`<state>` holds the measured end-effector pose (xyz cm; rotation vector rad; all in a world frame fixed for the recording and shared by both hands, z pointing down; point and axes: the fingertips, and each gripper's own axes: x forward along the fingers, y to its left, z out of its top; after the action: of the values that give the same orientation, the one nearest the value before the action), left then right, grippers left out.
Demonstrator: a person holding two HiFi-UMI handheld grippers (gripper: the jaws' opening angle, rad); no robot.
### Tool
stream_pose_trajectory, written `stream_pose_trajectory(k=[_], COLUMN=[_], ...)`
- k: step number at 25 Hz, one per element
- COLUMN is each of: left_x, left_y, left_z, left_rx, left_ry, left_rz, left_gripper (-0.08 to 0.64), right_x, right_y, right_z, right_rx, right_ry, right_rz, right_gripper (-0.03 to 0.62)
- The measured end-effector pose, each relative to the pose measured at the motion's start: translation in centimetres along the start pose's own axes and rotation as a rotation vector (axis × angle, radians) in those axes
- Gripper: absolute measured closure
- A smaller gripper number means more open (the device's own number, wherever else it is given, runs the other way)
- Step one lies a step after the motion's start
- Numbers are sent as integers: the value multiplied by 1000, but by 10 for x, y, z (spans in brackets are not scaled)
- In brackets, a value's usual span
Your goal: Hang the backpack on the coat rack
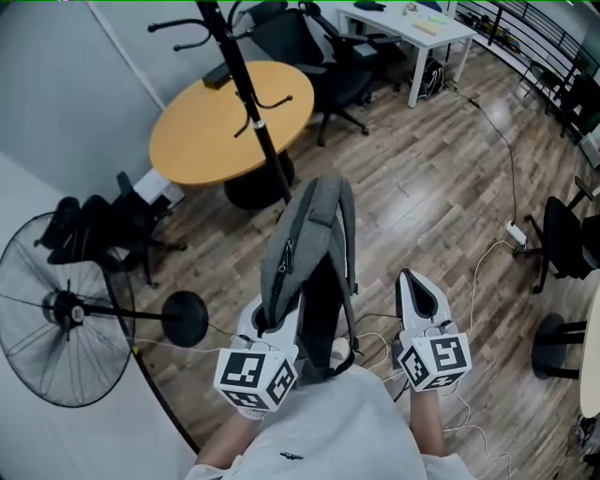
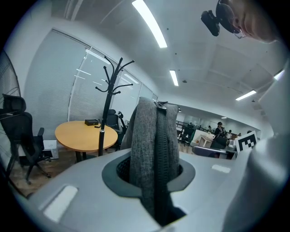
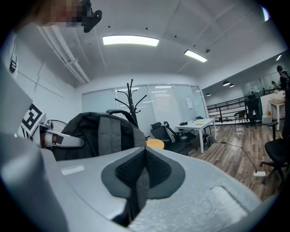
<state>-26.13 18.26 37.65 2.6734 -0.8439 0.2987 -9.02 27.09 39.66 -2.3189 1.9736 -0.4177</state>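
Note:
A grey and black backpack (image 1: pixel 309 244) hangs upright in the air, and my left gripper (image 1: pixel 272 323) is shut on its grey zippered side. In the left gripper view the grey fabric with its zipper (image 2: pixel 154 149) fills the space between the jaws. My right gripper (image 1: pixel 417 286) is just right of the backpack, apart from it, with its jaws together and nothing seen between them. It sees the backpack (image 3: pixel 97 129) to its left. The black coat rack (image 1: pixel 248 103) stands ahead of the backpack, by the round table, its hooks bare; it is also in the left gripper view (image 2: pixel 106 104).
A round wooden table (image 1: pixel 216 122) stands behind the rack, with black office chairs (image 1: pixel 337 66) and a white desk (image 1: pixel 412 28) beyond. A standing fan (image 1: pixel 61 309) is at the left. A power strip with cables (image 1: pixel 516 232) lies on the wood floor at the right, near another chair (image 1: pixel 562 234).

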Motion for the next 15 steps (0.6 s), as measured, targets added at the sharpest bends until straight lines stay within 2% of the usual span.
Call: stream_pose_trajectory(k=[4, 10, 15], left_x=[7, 29, 60], left_y=[-2, 8, 13], left_z=[-1, 8, 22], left_rx=[0, -40, -39], left_ry=[3, -11, -18], left_rz=[0, -20, -61], left_gripper=[453, 453, 453], right_x=[0, 24, 47], right_y=[3, -7, -18], right_z=[0, 1, 6], right_rx=[-5, -20, 0], right_ry=[-4, 20, 22], right_rz=[33, 14, -10], right_gripper=[592, 592, 592])
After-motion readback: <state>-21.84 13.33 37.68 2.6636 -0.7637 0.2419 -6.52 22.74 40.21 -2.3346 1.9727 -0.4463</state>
